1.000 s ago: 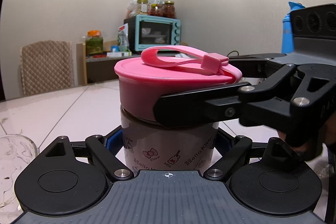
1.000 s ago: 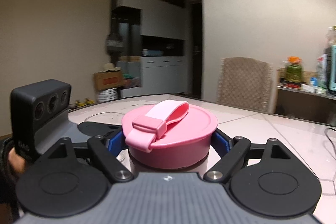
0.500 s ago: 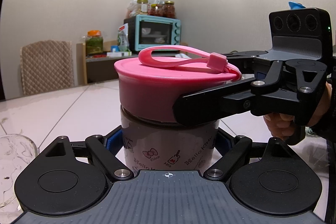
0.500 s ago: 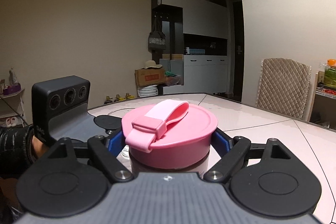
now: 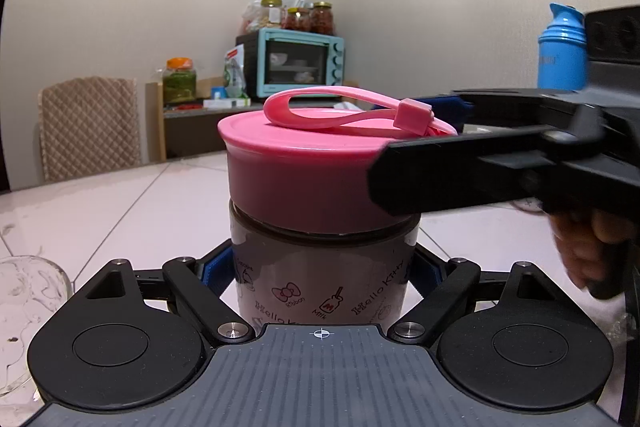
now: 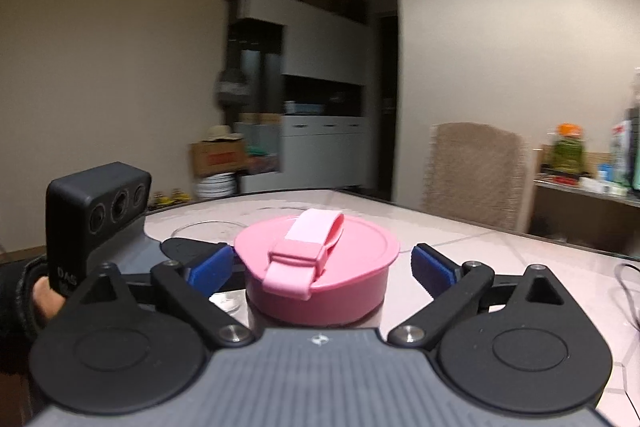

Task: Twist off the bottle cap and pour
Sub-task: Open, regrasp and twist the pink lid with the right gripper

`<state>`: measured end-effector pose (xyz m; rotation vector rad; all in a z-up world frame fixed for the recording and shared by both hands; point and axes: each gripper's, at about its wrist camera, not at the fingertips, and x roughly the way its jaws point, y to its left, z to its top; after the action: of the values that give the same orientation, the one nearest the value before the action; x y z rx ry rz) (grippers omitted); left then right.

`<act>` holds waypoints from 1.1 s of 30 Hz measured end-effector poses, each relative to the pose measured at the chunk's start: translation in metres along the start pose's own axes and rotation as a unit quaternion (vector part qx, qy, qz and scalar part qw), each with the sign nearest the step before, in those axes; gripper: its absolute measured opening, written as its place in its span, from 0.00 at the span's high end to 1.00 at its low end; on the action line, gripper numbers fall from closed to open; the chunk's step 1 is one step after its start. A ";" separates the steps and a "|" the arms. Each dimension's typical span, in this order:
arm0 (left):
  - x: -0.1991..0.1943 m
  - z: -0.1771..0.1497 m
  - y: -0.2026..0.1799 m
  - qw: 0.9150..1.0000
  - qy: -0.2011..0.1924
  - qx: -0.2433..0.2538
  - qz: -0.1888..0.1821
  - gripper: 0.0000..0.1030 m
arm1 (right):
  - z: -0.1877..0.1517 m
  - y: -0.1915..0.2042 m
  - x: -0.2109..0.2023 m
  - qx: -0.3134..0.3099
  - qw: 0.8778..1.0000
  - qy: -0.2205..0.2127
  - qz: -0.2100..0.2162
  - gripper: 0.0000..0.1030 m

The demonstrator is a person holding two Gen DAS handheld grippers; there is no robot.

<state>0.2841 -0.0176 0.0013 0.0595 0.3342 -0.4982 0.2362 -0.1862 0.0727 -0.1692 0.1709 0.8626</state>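
A grey Hello Kitty bottle (image 5: 320, 279) stands on the table with a wide pink cap (image 5: 304, 179) and a pink strap loop on top. My left gripper (image 5: 320, 273) is shut on the bottle's body below the cap. In the right wrist view the pink cap (image 6: 316, 275) sits between my right gripper's (image 6: 322, 267) blue pads (image 6: 434, 269), which stand apart from it on both sides, so the gripper is open. The right gripper's finger crosses the cap's right side in the left wrist view (image 5: 460, 179).
A clear glass (image 5: 24, 311) stands at the left on the pale tiled table (image 5: 120, 195). A blue bottle (image 5: 562, 47) is at the back right. A chair (image 5: 88, 131) and a shelf with a teal oven (image 5: 296, 63) stand beyond the table.
My right gripper turned on the cap, then opened; its pads now stand clear of the cap. It swung back around to the right. The left gripper kept hold of the bottle.
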 end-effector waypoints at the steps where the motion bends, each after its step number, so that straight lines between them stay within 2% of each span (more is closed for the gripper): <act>1: 0.000 0.000 0.000 1.000 0.000 0.000 0.000 0.12 | -0.001 0.003 0.000 -0.001 1.000 -0.001 -0.008 0.05; 6: 0.000 0.000 0.001 1.000 0.000 0.000 0.000 0.12 | -0.007 0.020 0.003 0.004 0.998 -0.005 -0.068 0.05; 9: 0.001 -0.001 0.002 1.000 0.000 0.000 0.000 0.12 | -0.010 0.020 0.011 0.034 0.996 0.006 -0.080 0.05; 13: 0.001 -0.001 0.002 1.000 0.000 0.000 0.000 0.12 | -0.011 0.021 0.020 0.052 0.995 0.002 -0.089 0.05; 28: 0.002 -0.001 0.002 1.000 0.000 0.000 0.000 0.12 | -0.010 0.028 0.043 0.055 0.992 0.010 -0.115 0.06; 33: 0.002 -0.001 0.002 1.000 0.000 0.000 0.000 0.12 | -0.011 0.029 0.046 0.051 0.991 0.010 -0.119 0.15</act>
<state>0.2859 -0.0164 -0.0004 0.0598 0.3340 -0.4980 0.2423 -0.1357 0.0497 -0.0988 0.2081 0.6129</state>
